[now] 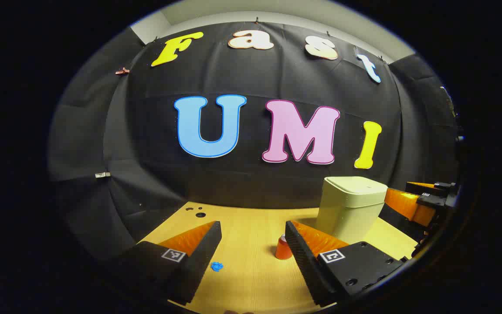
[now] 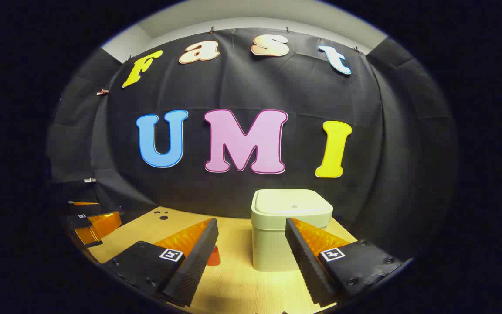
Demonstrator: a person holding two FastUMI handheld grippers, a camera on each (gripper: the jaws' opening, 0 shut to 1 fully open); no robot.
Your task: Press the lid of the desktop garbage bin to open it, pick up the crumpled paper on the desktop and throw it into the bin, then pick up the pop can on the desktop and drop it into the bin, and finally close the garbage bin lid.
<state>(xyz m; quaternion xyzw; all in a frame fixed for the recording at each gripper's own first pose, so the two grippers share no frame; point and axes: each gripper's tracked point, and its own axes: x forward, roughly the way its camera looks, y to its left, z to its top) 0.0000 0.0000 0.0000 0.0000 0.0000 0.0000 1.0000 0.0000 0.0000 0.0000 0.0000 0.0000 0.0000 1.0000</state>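
Observation:
A pale green bin (image 2: 292, 226) with its lid (image 2: 292, 203) down stands on the wooden desk (image 2: 233, 288), just ahead of my open right gripper (image 2: 251, 248). An orange pop can (image 2: 214, 256) peeks out beside the right gripper's left finger. In the left gripper view the same can (image 1: 282, 248) stands upright by the right finger of my open left gripper (image 1: 253, 250), with the bin (image 1: 351, 207) behind it to the right. A small blue scrap (image 1: 217, 266) lies on the desk (image 1: 251, 279) near the left finger. Nothing is between either gripper's fingers.
The black cloth wall closes off the back of the desk. Small round holes (image 1: 200, 213) mark the desk's far left corner. The right gripper (image 1: 421, 203) shows at the right edge of the left gripper view; the left gripper (image 2: 92, 220) shows at the left of the right gripper view.

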